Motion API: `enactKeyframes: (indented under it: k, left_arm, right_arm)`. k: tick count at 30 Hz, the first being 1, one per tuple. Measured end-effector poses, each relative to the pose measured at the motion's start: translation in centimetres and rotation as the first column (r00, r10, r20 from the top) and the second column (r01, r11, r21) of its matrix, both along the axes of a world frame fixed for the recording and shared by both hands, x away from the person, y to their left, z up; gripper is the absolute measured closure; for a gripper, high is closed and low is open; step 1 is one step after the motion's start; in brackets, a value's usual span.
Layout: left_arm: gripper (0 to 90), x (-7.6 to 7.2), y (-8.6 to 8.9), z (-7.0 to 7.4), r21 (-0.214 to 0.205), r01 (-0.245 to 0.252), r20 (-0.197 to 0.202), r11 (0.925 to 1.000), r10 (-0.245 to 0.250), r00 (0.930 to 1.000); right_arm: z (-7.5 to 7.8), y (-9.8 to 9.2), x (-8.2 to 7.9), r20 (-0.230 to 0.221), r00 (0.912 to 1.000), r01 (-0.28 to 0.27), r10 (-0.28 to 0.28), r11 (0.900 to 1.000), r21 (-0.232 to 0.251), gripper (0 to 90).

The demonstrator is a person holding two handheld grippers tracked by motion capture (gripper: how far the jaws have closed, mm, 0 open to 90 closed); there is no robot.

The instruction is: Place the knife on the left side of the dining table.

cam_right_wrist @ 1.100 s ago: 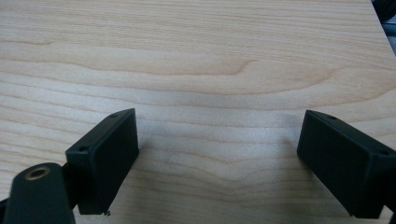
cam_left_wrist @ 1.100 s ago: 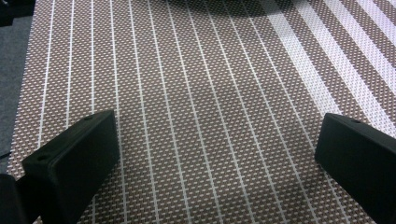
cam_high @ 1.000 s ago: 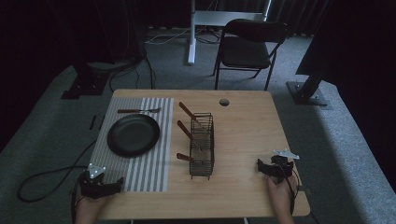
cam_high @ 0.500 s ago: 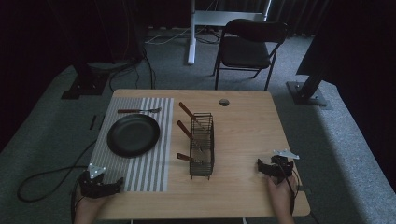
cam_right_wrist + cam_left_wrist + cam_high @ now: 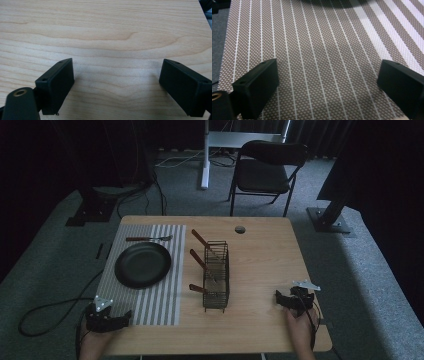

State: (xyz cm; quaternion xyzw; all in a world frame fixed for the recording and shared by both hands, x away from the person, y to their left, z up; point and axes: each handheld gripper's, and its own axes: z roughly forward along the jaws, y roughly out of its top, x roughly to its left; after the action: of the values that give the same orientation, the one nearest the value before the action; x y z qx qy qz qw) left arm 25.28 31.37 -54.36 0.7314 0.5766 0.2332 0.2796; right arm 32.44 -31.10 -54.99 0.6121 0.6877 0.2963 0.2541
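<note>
**Resting at the near edge: both grippers released, nothing held**

Sitting at the near left corner of the wooden table [image 5: 265, 255], the left gripper [image 5: 117, 320] rests low over the striped placemat [image 5: 150, 305]. In the left gripper view its two black jaws stand wide apart with bare woven mat between them; the claw is released and grasps nothing. A hand [image 5: 92, 347] holds it from the bottom edge of the high view, and a dark cable [image 5: 40, 317] trails from it onto the carpet at the left.

The right gripper [image 5: 281, 299] sits near the table's near right corner, held by the other hand [image 5: 300, 332]. The right gripper view shows its jaws spread wide over bare wood grain, with nothing between them; this claw is likewise released.

On the placemat, well apart from the left gripper, lies a round black plate [image 5: 143, 265]. Beyond the plate, at the far end of the mat, a fork [image 5: 149, 238] with a brown handle lies crosswise. A black wire basket [image 5: 216, 275] stands mid-table just beside the mat's right edge, and three brown-handled utensils [image 5: 197, 257] lean out of it towards the mat. What their working ends are cannot be told. A small round grommet [image 5: 240, 229] is set in the tabletop near the far edge. A black folding chair [image 5: 265, 170] stands on the carpet beyond the table.
</note>
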Motion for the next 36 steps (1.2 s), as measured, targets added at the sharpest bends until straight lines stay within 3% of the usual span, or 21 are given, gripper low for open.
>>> enactKeyframes:
  k: [3, 4, 7, 11, 19, 26, 32, 35, 36]
  left_arm:
    - [4.8, 0.0, -0.4, 0.2, 0.013, 0.013, -0.014, 0.9998, -0.013, 0.9998]
    - [4.8, 0.0, -0.3, 0.5, -0.01, 0.022, -0.004, 0.9997, -0.022, 0.9997]
    - [4.8, 0.0, -0.4, 0.6, -0.015, 0.026, -0.004, 0.9996, -0.026, 0.9997]
    - [4.8, 0.3, -0.9, 1.6, -0.037, 0.065, 0.015, 0.9972, -0.064, 0.9978]
    - [4.8, 0.8, -1.5, 2.9, -0.049, 0.095, 0.048, 0.9942, -0.093, 0.9945]
    - [4.8, 1.6, -2.5, 4.4, -0.049, 0.157, 0.082, 0.9864, -0.152, 0.985]
    - [4.9, 2.4, -3.1, 5.0, -0.045, 0.183, 0.086, 0.982, -0.179, 0.98]
    - [4.9, 3.0, -3.6, 6.0, -0.066, 0.218, 0.112, 0.9737, -0.21, 0.9713]
    - [4.9, 3.0, -3.6, 6.0, -0.066, 0.218, 0.112, 0.9737, -0.21, 0.9713]
  right_arm:
    - [0.0, 0.0, 0.0, 0.0, 1.0, 0.0, 0.0, 1.0, 0.0, 11.5]
    - [0.0, 0.0, 0.0, 0.0, 1.0, 0.0, 0.0, 1.0, 0.0, 11.5]
    - [0.0, 0.0, 0.0, 0.0, 1.0, 0.001, -0.001, 1.0, 0.0, 11.6]
    - [0.0, 0.0, 0.0, 0.0, 1.0, 0.001, -0.001, 1.0, 0.001, 11.5]
    - [0.0, 0.0, 0.0, 0.0, 1.0, 0.0, 0.0, 1.0, -0.001, 11.5]
    - [0.0, 0.0, 0.0, 0.0, 1.0, 0.0, 0.0, 1.0, 0.0, 11.5]
    - [0.0, 0.0, 0.0, 0.0, 1.0, 0.001, -0.001, 1.0, 0.0, 11.6]
    - [0.0, 0.0, 0.0, 0.0, 1.0, 0.0, 0.0, 1.0, 0.0, 11.5]
    - [0.0, 0.0, 0.0, 0.0, 1.0, 0.0, 0.0, 1.0, 0.0, 11.5]
